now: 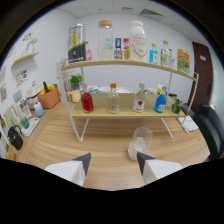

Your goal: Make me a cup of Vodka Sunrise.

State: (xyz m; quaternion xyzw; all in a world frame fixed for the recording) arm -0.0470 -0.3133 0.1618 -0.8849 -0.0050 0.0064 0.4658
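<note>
On the wooden surface [110, 150], just ahead of the right finger and at about one o'clock from the hand-held gripper [113, 161], a clear glass cup [139, 143] stands tilted a little; it is transparent, with a thick pale bottom, and I cannot tell if there is liquid in it.

Beyond the cup a two-level shelf [125, 112] with thin white legs stands on the surface. On the lower shelf, from left to right: a small green plant [75, 81] at eleven o'clock, a bottle with red liquid [87, 100], a clear bottle with a brown cap [113, 99] at twelve o'clock, a clear bottle with a red label [139, 98], and a blue bottle [160, 102] at one o'clock. On the upper shelf, again from left to right: a dark canister with a yellow label [76, 43], a tall clear jar [105, 41], a large white jar [137, 42], a small blue bottle [153, 54] and a yellow container [183, 60]. Far at ten o'clock an orange basket [48, 98] stands on the surface.

The fingers of the hand-held gripper are spread wide apart. They hold nothing and touch nothing; only bare wood shows between them, and the cup stays just ahead of the right finger, not between the two.
</note>
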